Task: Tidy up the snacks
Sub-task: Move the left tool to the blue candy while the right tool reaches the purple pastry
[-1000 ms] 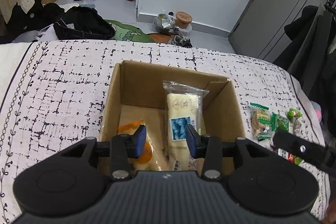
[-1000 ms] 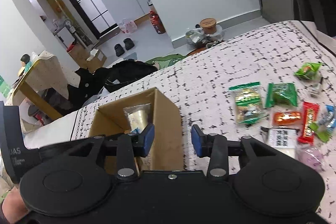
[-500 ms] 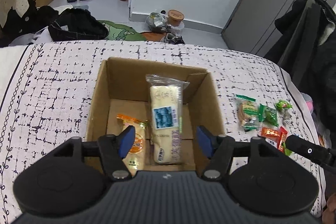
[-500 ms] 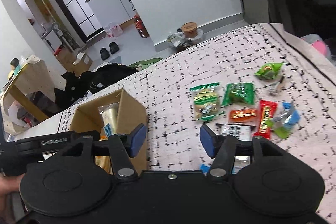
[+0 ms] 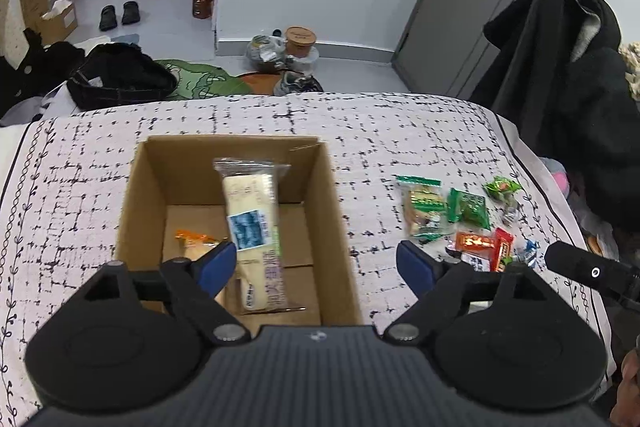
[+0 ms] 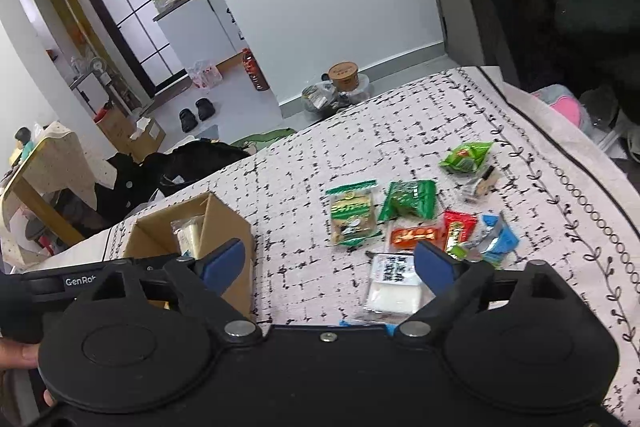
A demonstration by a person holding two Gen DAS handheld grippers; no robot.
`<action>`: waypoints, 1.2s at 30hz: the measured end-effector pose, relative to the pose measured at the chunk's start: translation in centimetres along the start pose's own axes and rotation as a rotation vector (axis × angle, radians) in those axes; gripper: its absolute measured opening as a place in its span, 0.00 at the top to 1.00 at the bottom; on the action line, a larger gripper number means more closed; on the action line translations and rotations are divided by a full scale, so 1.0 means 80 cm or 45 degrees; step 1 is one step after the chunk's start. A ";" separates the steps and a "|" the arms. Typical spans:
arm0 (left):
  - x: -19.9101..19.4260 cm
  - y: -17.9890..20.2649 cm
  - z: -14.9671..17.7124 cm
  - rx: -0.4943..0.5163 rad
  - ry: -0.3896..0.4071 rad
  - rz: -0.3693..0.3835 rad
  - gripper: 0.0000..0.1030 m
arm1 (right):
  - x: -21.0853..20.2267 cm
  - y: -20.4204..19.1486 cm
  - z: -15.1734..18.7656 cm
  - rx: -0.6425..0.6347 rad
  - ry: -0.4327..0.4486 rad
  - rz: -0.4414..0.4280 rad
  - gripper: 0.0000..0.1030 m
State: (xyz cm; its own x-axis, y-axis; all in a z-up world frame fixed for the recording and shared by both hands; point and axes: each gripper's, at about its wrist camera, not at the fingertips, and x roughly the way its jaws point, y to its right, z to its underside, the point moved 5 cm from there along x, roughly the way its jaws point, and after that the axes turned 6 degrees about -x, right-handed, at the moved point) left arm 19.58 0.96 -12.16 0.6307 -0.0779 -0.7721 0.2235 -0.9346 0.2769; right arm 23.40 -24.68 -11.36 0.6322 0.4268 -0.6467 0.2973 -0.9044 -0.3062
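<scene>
Cardboard box (image 5: 132,211) on the bed now holds the long cracker pack (image 5: 254,223). Both grippers, left (image 5: 316,267) and right (image 6: 330,263), have pulled back, jaws opening, empty. More snacks (image 6: 416,227) wait beside it.

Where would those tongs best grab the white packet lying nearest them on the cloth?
Probably across the narrow width of the white packet, coming down from above. It lies flat on the cloth, its plump white lower half offering more to pinch than its thin sealed edges. The right tongs, jaws opening with nothing between them, hover just above it. The red wrapper and blue wrapper lie close beyond its far end.
</scene>
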 end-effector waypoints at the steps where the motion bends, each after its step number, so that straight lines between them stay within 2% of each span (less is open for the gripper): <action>1: 0.000 0.003 0.000 0.006 0.001 0.004 0.11 | -0.001 0.003 0.000 0.004 0.003 0.005 0.07; 5: 0.001 0.018 0.001 0.036 0.006 0.025 0.06 | -0.006 0.018 0.000 0.026 0.011 0.031 0.03; 12: 0.005 0.049 0.003 0.103 0.002 0.057 0.04 | -0.014 0.042 0.003 0.055 0.017 0.076 0.00; 14: 0.008 0.058 0.004 0.116 -0.004 0.067 0.00 | -0.015 0.050 0.005 0.063 0.011 0.088 0.00; 24: 0.021 0.096 0.021 0.185 -0.058 0.126 0.00 | -0.017 0.086 0.017 0.107 -0.018 0.121 0.00; 30: 0.035 0.117 0.036 0.200 -0.130 0.155 0.00 | -0.015 0.105 0.027 0.127 -0.048 0.134 0.00; 36: 0.054 0.130 0.051 0.218 -0.182 0.153 0.02 | -0.006 0.117 0.040 0.149 -0.091 0.129 0.11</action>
State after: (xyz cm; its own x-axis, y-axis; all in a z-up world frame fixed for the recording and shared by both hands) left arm 21.59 -10.51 -14.98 0.5309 -0.2287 -0.8160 0.0164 -0.9599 0.2797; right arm 23.57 -33.36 -16.19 0.6008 0.3362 -0.7253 0.1464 -0.9382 -0.3136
